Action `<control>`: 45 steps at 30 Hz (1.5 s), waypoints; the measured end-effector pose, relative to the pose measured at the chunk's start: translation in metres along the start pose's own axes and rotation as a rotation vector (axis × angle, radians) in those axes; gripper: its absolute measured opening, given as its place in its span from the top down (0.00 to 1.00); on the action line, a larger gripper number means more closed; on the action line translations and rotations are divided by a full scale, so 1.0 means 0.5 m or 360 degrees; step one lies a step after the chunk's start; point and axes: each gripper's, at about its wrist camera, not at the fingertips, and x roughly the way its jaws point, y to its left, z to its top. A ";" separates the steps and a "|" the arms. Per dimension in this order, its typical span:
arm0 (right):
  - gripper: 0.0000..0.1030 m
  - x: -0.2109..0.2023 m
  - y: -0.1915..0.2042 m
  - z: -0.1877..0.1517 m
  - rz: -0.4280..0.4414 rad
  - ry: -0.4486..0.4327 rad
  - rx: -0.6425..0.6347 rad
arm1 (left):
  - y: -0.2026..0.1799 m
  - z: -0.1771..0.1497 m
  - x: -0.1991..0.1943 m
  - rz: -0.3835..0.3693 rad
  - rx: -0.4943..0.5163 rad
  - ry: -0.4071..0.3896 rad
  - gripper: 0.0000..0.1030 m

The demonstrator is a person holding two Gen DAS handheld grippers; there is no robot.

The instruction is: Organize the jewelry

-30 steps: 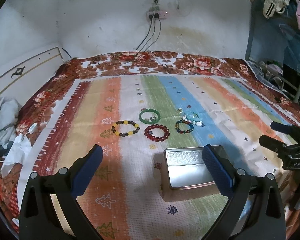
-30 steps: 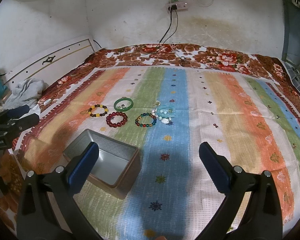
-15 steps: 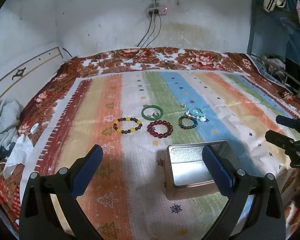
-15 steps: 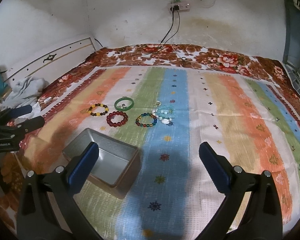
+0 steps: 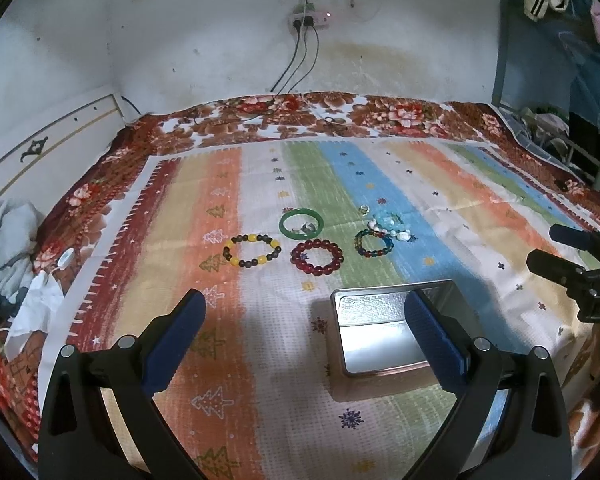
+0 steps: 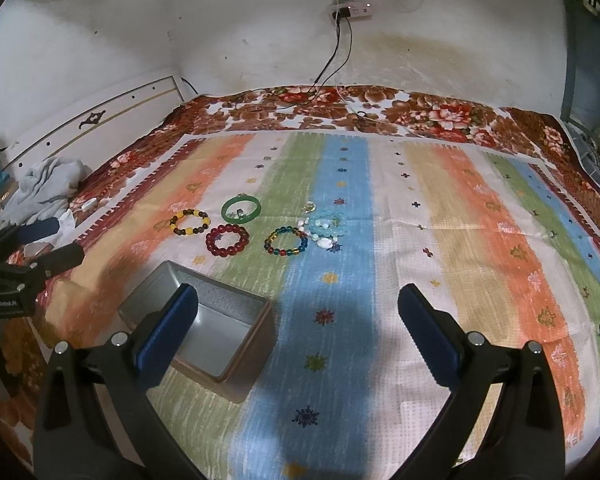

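Observation:
Several bracelets lie in a row on the striped cloth: a yellow-and-brown beaded one [image 5: 252, 250], a green bangle [image 5: 301, 223], a dark red beaded one [image 5: 317, 257], a multicoloured one [image 5: 374, 243] and a pale blue-and-white one [image 5: 390, 226]. An open empty metal tin [image 5: 384, 334] sits nearer than them. My left gripper [image 5: 304, 316] is open and empty, held above the cloth short of the bracelets. My right gripper [image 6: 298, 312] is open and empty, with the tin [image 6: 204, 332] at its left finger and the bracelets, such as the red one [image 6: 227, 240], beyond.
The striped cloth [image 6: 440, 240] covers a bed with a floral blanket [image 5: 300, 120] along the far side. A white headboard [image 5: 40, 148] and crumpled grey cloth [image 5: 4, 236] are at the left. Cables hang from a wall socket [image 5: 308, 20]. A rack with clothes [image 5: 560, 40] stands at the right.
Both grippers have drawn back and risen slightly, so the bracelets and tin appear a little farther away. Both stay open and empty. Nothing on the cloth has moved.

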 end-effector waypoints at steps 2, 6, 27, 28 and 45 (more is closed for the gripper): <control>0.05 0.002 -0.001 0.002 -0.0003 0.0003 -0.0001 | 0.009 0.009 0.006 0.0013 -0.0007 0.0011 0.05; 0.05 0.013 -0.008 0.012 -0.0010 0.0021 -0.0010 | 0.022 0.023 0.026 0.0031 -0.0026 0.0043 0.05; 0.05 0.157 -0.042 0.085 -0.0037 0.0180 -0.0002 | 0.118 0.096 0.174 0.0048 -0.0188 0.0255 0.05; 0.05 0.162 -0.043 0.086 -0.0039 0.0185 -0.0006 | 0.125 0.098 0.181 0.0057 -0.0201 0.0265 0.05; 0.04 0.312 -0.121 0.120 -0.0084 0.0443 0.0212 | 0.208 0.111 0.343 0.0127 -0.0431 0.0543 0.05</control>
